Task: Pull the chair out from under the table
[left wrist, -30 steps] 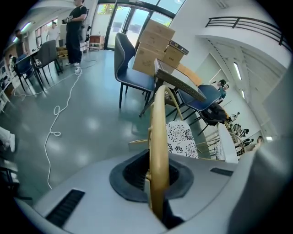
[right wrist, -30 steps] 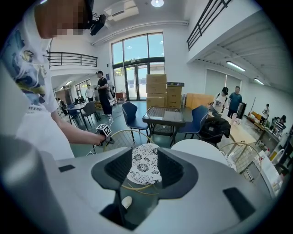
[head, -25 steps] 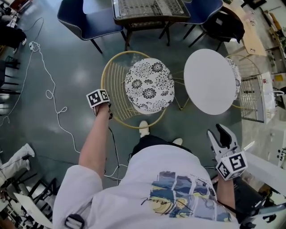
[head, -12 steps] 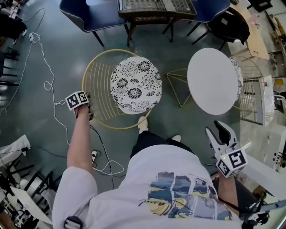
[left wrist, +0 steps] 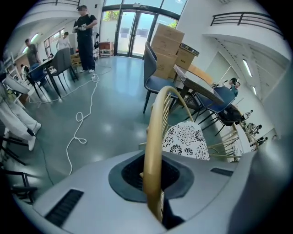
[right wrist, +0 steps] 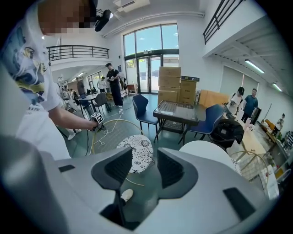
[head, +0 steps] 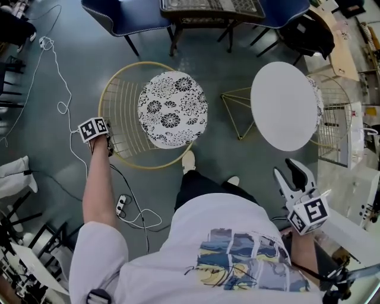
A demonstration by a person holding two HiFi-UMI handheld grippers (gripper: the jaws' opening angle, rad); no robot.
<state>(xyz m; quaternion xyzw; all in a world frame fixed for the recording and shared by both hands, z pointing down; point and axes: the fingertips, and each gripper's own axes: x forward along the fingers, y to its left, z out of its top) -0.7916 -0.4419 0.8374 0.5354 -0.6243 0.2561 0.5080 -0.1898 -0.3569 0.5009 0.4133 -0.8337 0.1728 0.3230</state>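
The chair, a gold wire shell with a black-and-white patterned cushion, stands on the grey floor to the left of the round white table. It is apart from the tabletop and clear of the table's gold wire legs, so the pull looks as good as done. The left gripper is clamped on the chair's gold back rim, which runs straight up between its closed jaws in the left gripper view. The right gripper hangs low beside the person's hip, jaws apart and grasping nothing, only floor showing between them. Any further drag is best made level and slow, with the rim gripped firmly so the light frame slides rather than tips. A white cable loops across the floor on the side the chair is being drawn toward, and a power strip with dark cords lies near the person's feet; these could snag a leg. The person's shoe sits just beside the chair's front edge. Blue chairs and a dark table stand beyond, well apart, and a second gold chair is tucked at the white table's far side.
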